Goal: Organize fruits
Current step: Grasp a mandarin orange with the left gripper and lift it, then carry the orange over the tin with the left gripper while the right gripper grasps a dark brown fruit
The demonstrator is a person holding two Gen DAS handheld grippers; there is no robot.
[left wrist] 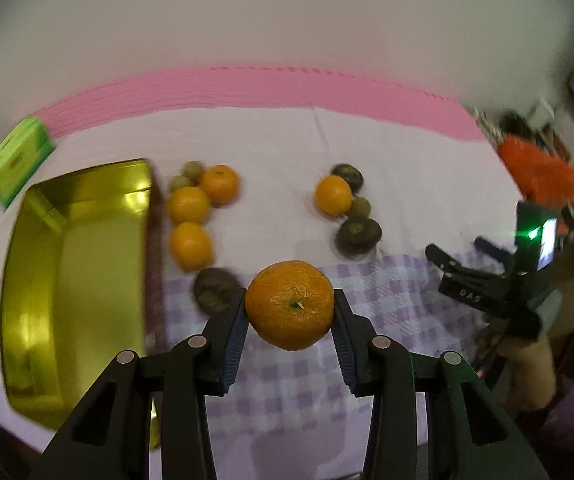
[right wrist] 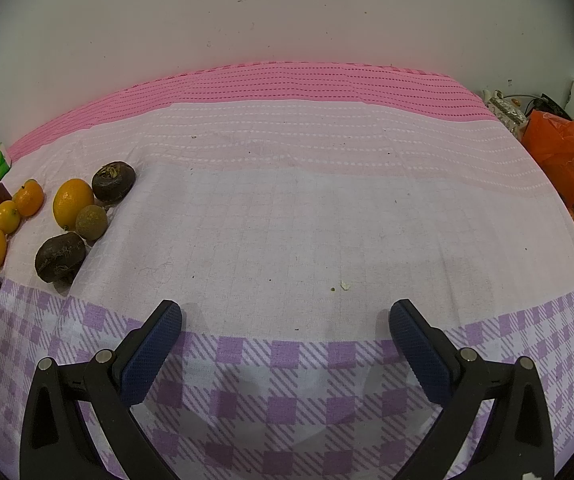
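Note:
My left gripper is shut on an orange tangerine and holds it above the cloth. A gold tin box lies open to its left. Three tangerines and small greenish fruits sit beside the box. Another tangerine lies further right with dark brown fruits. One more dark fruit is just left of my left gripper. My right gripper is open and empty over bare cloth; it also shows at the right of the left wrist view. The fruit pile lies at its far left.
A green packet lies behind the tin box. An orange plastic bag and clutter sit past the table's right edge. The table has a pink, white and purple-checked cloth, with a wall behind.

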